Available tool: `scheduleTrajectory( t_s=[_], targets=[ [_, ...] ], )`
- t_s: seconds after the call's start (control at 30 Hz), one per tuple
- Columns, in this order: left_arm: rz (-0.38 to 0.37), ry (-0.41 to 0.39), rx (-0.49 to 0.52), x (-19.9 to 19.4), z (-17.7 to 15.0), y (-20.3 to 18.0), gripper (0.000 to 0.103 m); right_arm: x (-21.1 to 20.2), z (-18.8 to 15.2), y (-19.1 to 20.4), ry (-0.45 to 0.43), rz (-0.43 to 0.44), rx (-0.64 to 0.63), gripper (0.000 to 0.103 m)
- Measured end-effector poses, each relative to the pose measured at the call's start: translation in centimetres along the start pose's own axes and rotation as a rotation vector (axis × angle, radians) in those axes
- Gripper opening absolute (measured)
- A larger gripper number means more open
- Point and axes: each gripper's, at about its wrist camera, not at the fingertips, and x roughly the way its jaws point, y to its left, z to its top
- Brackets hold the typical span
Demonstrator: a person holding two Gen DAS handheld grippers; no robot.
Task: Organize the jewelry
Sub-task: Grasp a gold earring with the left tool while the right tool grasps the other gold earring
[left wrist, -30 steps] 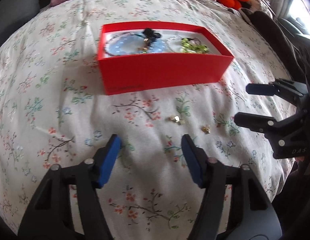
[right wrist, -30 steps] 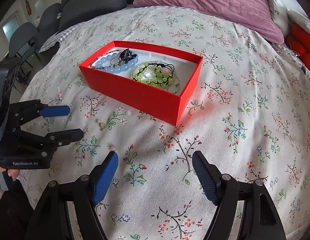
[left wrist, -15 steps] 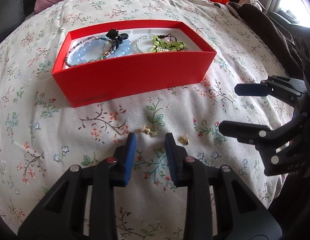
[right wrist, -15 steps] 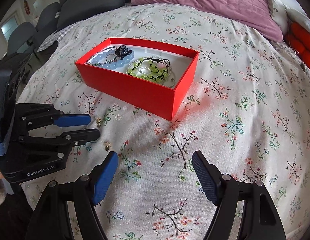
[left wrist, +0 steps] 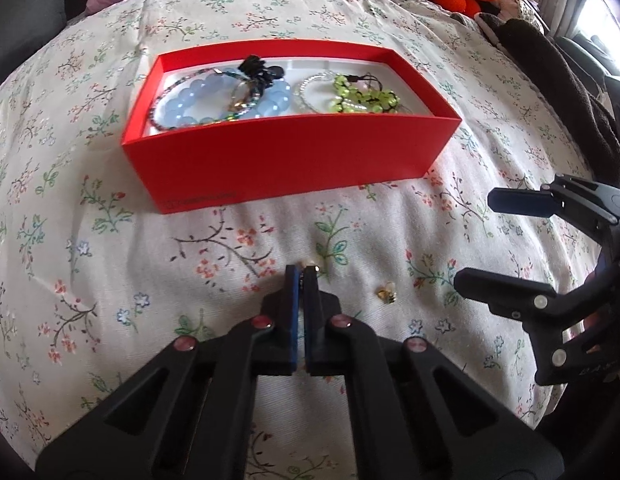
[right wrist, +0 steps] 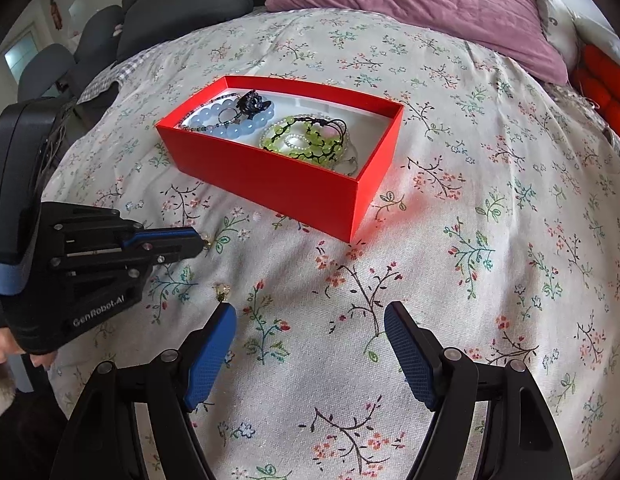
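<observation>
Two small gold earrings lie on floral bedspread (left wrist: 109,184) in front of red box (left wrist: 293,160). Left gripper (left wrist: 301,270) jaws just closed, clamped on one gold earring (left wrist: 312,267). Second gold earring (left wrist: 386,294) lies loose beside it. Right gripper (right wrist: 310,320) spread wide, holding nothing, near box.

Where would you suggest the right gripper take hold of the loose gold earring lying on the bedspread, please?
Pinch the loose gold earring across its small body, coming steeply from above. It lies low on the soft bedspread, just past one fingertip of the open right gripper, so shift sideways to straddle it, press lightly into the fabric, then close.
</observation>
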Motion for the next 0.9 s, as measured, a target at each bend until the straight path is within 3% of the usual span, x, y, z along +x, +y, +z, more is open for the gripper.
scheduleTrajectory(
  t_s=[0.43, 0.7, 0.9],
  targets=[
    [0.04, -0.004, -0.012, -1.8, -1.0, 2.5, 0.002, 0.6, 0.2, 3.6, -0.019, 0.052, -0.102, 0.076],
    [0.046, -0.005, -0.026, -2.4, -1.6, 3.7, 0.002, 2.4, 0.3, 6.5, 0.036, 0.088, -0.165, 0.042],
    [0.046, -0.003, -0.035, -2.6, -1.7, 4.2, 0.002, 3.4, 0.5, 7.1, 0.054, 0.083, -0.173, 0.033]
  ],
)
